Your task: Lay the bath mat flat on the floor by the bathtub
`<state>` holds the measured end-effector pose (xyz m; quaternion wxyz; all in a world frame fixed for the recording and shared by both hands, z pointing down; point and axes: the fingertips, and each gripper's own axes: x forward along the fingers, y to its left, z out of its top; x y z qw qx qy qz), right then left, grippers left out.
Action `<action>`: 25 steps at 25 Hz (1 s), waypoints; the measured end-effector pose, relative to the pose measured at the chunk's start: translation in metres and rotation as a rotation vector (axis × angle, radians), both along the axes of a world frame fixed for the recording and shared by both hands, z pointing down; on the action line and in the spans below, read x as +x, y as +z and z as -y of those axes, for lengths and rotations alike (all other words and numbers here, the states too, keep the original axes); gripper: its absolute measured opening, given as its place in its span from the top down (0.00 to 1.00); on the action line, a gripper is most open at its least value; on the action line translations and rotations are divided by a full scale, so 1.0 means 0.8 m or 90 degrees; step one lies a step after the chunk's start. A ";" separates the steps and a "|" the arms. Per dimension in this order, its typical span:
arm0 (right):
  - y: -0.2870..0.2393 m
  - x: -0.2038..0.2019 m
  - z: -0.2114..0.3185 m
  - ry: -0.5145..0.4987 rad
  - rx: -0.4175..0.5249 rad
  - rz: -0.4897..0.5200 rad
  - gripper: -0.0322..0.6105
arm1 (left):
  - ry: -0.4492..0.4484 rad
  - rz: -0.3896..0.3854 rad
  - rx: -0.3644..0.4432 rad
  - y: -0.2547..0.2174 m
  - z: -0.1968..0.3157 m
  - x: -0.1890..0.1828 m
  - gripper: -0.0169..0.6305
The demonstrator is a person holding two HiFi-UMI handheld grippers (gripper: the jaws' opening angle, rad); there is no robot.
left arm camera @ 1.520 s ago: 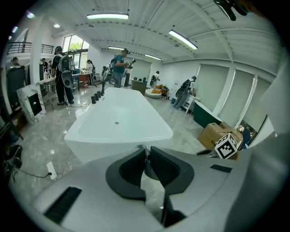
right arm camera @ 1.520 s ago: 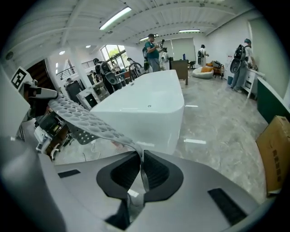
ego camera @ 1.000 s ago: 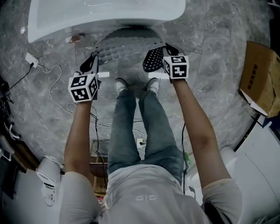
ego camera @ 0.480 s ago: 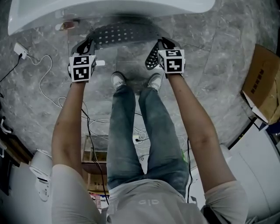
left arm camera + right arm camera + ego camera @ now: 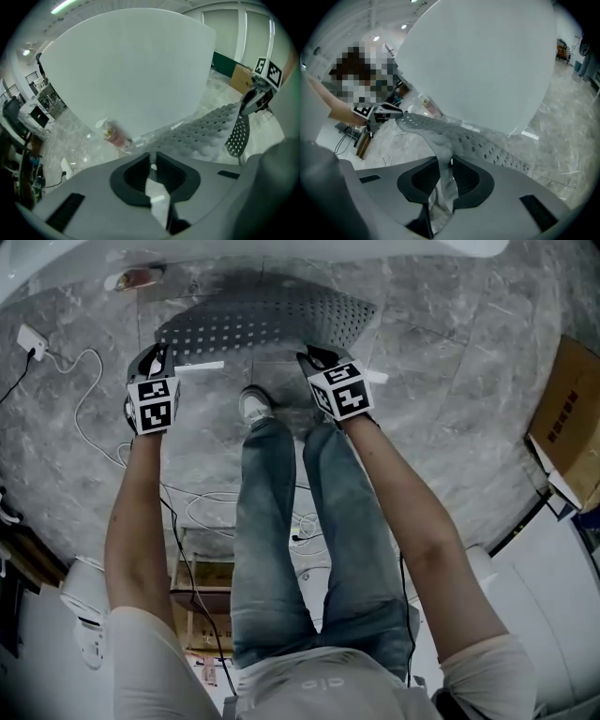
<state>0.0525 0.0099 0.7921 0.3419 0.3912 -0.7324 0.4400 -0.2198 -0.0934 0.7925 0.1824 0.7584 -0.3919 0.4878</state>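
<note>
Both are down low beside the bathtub [image 5: 131,65]! The mat [image 5: 267,320] lies spread on the floor [image 5: 450,381] along it, far edge near the bathtub's foot, near edge at the tongs. The left tongs [image 5: 155,360] have the left near corner and the right tongs [image 5: 311,358] the right one. They're held well apart, I'd say to keep the sheet stretched so it lands without a wrinkle. Both pairs of jaws have just been opening, yet each has mat edge pinched between its pads. The right corner rises in a small fold into its tongs.
</note>
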 end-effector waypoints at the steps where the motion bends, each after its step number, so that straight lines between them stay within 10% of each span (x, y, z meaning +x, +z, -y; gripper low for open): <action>1: 0.008 -0.011 -0.012 -0.012 -0.010 0.010 0.79 | -0.007 0.018 -0.001 0.010 -0.012 -0.013 0.95; 7: 0.059 -0.058 -0.066 -0.053 -0.057 0.027 0.72 | -0.058 0.056 -0.078 0.057 -0.079 -0.057 0.95; 14: 0.103 -0.084 -0.103 -0.082 -0.080 0.034 0.70 | -0.181 -0.019 -0.104 0.070 -0.099 -0.053 0.95; 25: 0.130 -0.006 -0.115 0.066 -0.110 0.043 0.51 | -0.215 -0.093 -0.099 0.053 -0.138 0.005 0.95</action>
